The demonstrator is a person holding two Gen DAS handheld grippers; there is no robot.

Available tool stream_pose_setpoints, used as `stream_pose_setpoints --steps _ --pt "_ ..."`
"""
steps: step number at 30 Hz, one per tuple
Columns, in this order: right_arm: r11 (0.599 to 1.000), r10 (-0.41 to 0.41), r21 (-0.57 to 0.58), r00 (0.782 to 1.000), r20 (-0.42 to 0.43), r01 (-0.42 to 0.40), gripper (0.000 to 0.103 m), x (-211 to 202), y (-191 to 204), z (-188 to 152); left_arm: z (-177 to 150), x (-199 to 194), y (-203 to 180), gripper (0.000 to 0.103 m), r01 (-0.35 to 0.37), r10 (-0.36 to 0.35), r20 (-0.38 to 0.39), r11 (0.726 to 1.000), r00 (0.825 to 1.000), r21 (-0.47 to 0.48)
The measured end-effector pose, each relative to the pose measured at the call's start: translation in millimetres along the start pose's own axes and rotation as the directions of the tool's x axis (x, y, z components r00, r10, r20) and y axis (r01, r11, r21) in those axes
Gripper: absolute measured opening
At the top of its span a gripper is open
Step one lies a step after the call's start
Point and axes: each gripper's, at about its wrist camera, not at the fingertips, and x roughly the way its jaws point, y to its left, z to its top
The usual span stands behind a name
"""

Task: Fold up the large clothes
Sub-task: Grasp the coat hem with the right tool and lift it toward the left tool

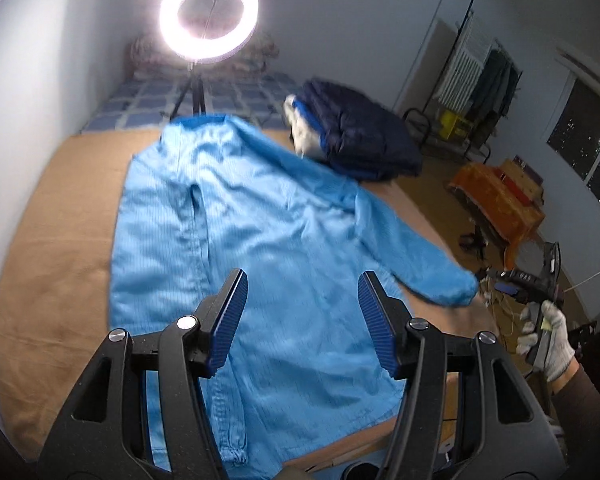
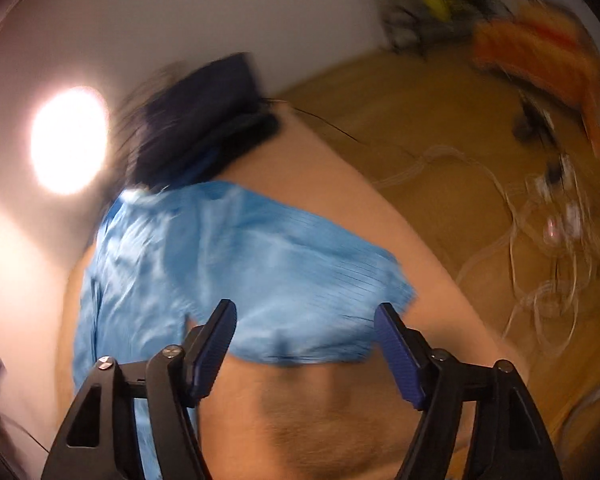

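No writing can be read. A blue jacket [image 1: 260, 216] is spread flat on the tan bed [image 1: 60, 240]. Above the jacket, the left hand-held gripper [image 1: 302, 300] is held wide apart, empty; over its sleeve cuff [image 2: 388, 292], the right hand-held gripper [image 2: 306, 330] likewise.

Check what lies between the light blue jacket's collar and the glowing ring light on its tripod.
In the left wrist view, between the light blue jacket and the ring light lies only a strip of the tan blanket, then the blue checked bedding where the tripod stands.
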Motion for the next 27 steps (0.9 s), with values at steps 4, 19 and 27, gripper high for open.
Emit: stream_pose_setpoints --steps 4,19,27 --pt "0.992 0.011 0.129 1.000 -0.005 -0.010 0.065 13 -42 1 -7 20 10 0.059 0.004 -0.007 -0.067 0.999 0.998 -0.039" --pt "0.997 -0.077 -0.016 0.996 -0.044 0.076 0.013 68 -21 11 -13 30 26 0.059 -0.041 0.040 -0.069 0.999 0.997 -0.013" --pt "0.980 -0.041 -0.194 0.997 0.063 0.052 0.000 19 34 2 -14 33 42 0.059 -0.038 0.036 -0.034 0.998 0.999 -0.055"
